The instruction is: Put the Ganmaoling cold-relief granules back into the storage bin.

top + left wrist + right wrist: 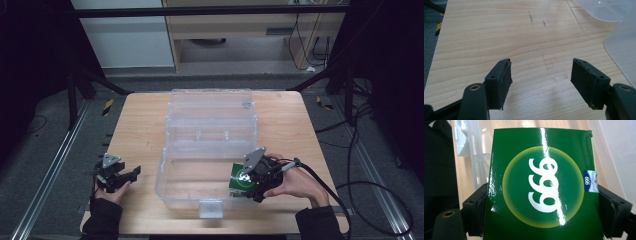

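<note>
Green box going into the clear bin

Right gripper (248, 181) is clamped on the glossy green box (239, 178) at the bin's (207, 145) near-right corner; it could slip or snag the wall. Left gripper (131, 173) sits empty, jaws spread, near the desk's (140, 125) left edge.

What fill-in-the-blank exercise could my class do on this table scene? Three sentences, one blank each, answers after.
1. The right gripper is shut on a glossy ____ packet.
2. The white digits on that packet read ____.
3. The left gripper hangs with open jaws over the bare ____ table, beside the clear plastic box.

Missing words: green; 999; wooden
</note>
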`<state>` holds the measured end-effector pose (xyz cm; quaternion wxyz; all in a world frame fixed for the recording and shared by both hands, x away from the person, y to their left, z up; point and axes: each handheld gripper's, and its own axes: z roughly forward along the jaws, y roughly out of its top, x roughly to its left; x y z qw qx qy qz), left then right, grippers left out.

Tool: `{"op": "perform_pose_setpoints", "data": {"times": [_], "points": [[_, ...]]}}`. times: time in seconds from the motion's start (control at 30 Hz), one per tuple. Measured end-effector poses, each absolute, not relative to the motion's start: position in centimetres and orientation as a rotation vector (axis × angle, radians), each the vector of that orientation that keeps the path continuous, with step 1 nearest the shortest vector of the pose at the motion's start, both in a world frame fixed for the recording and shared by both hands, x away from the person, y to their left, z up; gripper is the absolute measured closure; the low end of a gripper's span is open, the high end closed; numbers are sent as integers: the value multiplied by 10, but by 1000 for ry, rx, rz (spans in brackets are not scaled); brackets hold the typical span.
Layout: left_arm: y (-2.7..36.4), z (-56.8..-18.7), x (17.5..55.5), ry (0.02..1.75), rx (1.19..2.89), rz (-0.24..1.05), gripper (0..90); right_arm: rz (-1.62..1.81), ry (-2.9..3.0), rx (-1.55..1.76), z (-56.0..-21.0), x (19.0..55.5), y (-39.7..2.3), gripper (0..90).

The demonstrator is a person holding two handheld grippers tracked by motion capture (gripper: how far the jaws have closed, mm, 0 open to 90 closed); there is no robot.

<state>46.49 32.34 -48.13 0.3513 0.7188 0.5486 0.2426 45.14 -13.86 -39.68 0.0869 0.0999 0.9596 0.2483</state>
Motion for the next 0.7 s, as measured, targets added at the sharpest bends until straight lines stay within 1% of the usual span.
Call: {"op": "perform_pose_setpoints", "data": {"times": [0.23, 0.4, 0.57, 0.7], "points": [[324, -481, 465, 1421, 1859, 628, 320, 749, 2873, 298, -398, 454, -139, 138], [323, -481, 465, 1419, 1861, 628, 320, 756, 2864, 295, -396, 455, -141, 154], [323, -481, 465, 1420, 1861, 627, 320, 813, 2820, 340, -387, 453, -147, 155], [323, -481, 465, 1419, 1862, 625, 321, 876, 2768, 392, -376, 449, -156, 139]]}}
